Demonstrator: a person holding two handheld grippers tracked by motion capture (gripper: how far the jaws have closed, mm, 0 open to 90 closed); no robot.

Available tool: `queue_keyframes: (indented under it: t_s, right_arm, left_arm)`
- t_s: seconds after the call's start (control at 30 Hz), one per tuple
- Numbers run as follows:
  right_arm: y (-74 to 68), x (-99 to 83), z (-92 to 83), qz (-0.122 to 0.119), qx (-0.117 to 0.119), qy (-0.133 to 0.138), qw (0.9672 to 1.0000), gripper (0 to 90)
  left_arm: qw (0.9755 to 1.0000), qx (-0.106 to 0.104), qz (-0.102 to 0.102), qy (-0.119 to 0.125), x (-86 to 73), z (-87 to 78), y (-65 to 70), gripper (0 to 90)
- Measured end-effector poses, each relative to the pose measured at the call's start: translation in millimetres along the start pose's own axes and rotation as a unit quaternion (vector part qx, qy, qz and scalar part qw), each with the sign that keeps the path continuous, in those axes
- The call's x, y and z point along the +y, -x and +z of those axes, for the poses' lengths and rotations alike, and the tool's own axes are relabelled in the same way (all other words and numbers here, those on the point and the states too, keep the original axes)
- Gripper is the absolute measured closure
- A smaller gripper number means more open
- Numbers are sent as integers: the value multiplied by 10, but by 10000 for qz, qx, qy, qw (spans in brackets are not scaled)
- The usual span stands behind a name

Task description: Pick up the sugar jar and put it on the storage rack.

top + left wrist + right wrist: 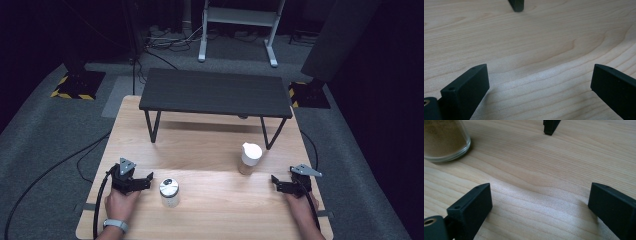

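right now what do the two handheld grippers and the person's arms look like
Both the left gripper and the right gripper are matte black, each topped by a grey three-cornered plate and trailing a black cable. Their fingers are flat rectangular black blocks with small screw holes. The left wrist wears a light-coloured watch band; no sleeves show on the forearms.

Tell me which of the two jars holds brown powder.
The white-lidded jar, nearer the right gripper: its glass shows brown powder. The silver-lidded jar by the left gripper looks clear.
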State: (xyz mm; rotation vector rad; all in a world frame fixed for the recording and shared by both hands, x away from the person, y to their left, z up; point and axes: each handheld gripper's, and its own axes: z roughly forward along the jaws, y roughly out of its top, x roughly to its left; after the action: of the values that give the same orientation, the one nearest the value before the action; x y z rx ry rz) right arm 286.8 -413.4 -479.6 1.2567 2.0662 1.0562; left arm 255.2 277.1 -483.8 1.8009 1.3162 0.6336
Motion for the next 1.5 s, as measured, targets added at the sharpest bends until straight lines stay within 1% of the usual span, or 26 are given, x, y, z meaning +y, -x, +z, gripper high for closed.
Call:
queue_keyframes:
  t_s: [0.13,0.2,0.27,0.33,0.37,0.43,0.53,0.6,0.7,0.83,0.9,1.0,1.13,1.23,1.3,1.37,1.4,1.47,1.5]
  right_arm:
    - [0,0,0,1,1,0,10000,49]
    - [0,0,0,0,1,0,10000,49]
    - [1,0,0,-1,2,0,10000,49]
    - [1,0,0,-1,1,0,10000,49]
    - [1,0,0,-1,3,0,10000,49]
    - [1,0,0,-1,3,1,10000,49]
    - [4,-1,0,-7,12,2,10000,49]
    - [4,-1,0,-7,13,2,10000,49]
    - [6,-1,0,-8,16,2,10000,50]
    - [6,-1,-1,-10,19,2,10000,49]
    - [6,-1,0,-10,18,3,10000,50]
    - [6,-1,-1,-11,18,3,10000,50]
    - [6,-2,-1,-13,19,3,10000,49]
    - [6,-2,-1,-13,20,3,10000,49]
    - [7,-2,-1,-16,22,4,10000,50]
    - [7,-2,-1,-15,23,4,10000,49]
    - [8,-2,-1,-17,25,4,10000,50]
    - [8,-2,-1,-17,26,3,10000,50]
    - [8,-2,-1,-17,27,4,10000,50]
  left_arm:
    - [9999,-72,-96,80,-8,-42,-39,17]
    - [9998,-122,-100,140,-7,-83,-49,17]
    - [9995,-167,-102,251,1,-138,-46,17]
    - [9988,-205,-122,423,9,-202,-38,18]
    - [9986,-214,-120,459,35,-236,-31,18]
    - [9983,-169,-61,547,85,-305,0,18]
    - [9971,-192,-99,726,136,-412,17,19]
    - [9962,-243,-65,837,162,-479,36,19]
    - [9948,-269,88,983,195,-579,101,21]
    - [9925,-411,239,1124,210,-669,192,21]
    - [9909,-532,333,1189,221,-701,259,21]
    - [9881,-760,407,1274,249,-745,362,21]
    - [9840,-1038,581,1328,287,-785,512,21]
    - [9810,-1252,638,1336,300,-795,601,21]
    - [9793,-1356,680,1337,304,-797,654,20]
    - [9780,-1387,772,1356,294,-800,706,21]
    - [9777,-1391,791,1362,282,-796,722,22]
    - [9788,-1351,789,1320,257,-784,741,22]
    - [9797,-1314,757,1309,229,-779,752,23]
